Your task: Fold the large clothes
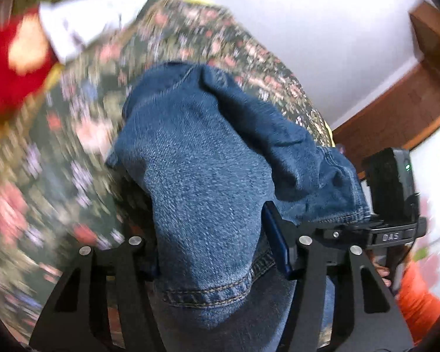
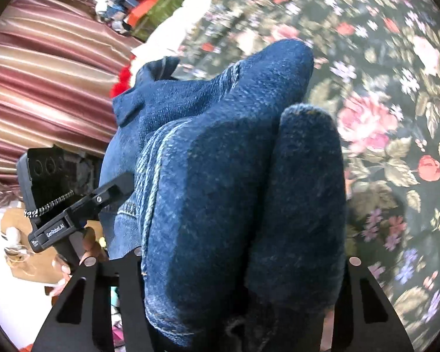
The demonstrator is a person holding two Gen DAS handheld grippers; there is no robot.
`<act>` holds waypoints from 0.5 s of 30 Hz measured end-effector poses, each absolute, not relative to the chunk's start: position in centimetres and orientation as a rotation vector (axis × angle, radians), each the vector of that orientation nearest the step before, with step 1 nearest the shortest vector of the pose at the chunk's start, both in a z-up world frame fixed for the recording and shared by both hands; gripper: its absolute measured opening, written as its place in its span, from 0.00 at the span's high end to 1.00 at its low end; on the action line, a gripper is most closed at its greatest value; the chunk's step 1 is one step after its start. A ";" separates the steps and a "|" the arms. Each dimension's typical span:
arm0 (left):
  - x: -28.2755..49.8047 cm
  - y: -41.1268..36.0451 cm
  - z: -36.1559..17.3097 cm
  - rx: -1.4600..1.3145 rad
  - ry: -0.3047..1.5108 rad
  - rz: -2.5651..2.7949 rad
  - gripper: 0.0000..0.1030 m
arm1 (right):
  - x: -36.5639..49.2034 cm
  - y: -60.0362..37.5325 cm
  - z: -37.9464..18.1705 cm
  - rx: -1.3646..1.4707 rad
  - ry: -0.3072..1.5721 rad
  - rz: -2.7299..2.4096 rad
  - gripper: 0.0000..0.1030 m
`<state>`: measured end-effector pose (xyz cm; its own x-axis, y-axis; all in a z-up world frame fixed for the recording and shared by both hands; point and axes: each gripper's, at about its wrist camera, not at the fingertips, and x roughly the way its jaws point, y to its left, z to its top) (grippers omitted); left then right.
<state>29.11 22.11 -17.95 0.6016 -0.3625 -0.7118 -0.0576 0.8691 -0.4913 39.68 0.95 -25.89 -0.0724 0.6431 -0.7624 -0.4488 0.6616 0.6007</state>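
A pair of blue denim jeans (image 1: 196, 158) hangs bunched over the dark floral bedspread (image 1: 73, 152). My left gripper (image 1: 217, 249) is shut on the jeans near a stitched hem. In the right wrist view the jeans (image 2: 220, 176) fill the middle as thick folded rolls. My right gripper (image 2: 240, 287) is shut on the jeans; its fingertips are buried in the fabric. The left gripper (image 2: 102, 196) also shows in the right wrist view, at the jeans' left edge. The right gripper's body (image 1: 390, 187) shows at the right of the left wrist view.
The floral bedspread (image 2: 381, 117) lies under everything. A red and white cloth pile (image 1: 44, 44) sits at the far left. A striped curtain (image 2: 44, 73) hangs at the left, with clutter (image 2: 138, 8) beyond. A white wall and wooden frame (image 1: 410, 102) stand to the right.
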 end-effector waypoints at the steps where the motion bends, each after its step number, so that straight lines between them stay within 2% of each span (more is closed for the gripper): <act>1: 28.9 22.4 -17.3 -0.480 0.909 -0.181 0.44 | 39.4 1.5 -25.6 0.180 1.364 0.915 0.49; 5: 27.5 25.0 -16.8 -0.457 0.909 -0.153 0.44 | 38.1 4.3 -25.9 0.191 1.363 0.929 0.49; 12: 26.0 29.5 -22.7 -0.504 1.008 -0.053 0.43 | 35.9 9.2 -30.7 0.053 1.432 0.894 0.48; 15: 24.6 29.2 -24.5 -0.452 0.983 -0.022 0.37 | 35.1 9.8 -31.8 -0.027 1.410 0.865 0.42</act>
<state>24.62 29.25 -24.52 0.5623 -0.2189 -0.7974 -0.1835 0.9072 -0.3785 35.06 9.78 -31.75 -0.0827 0.5058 -0.8587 -0.5364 0.7036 0.4661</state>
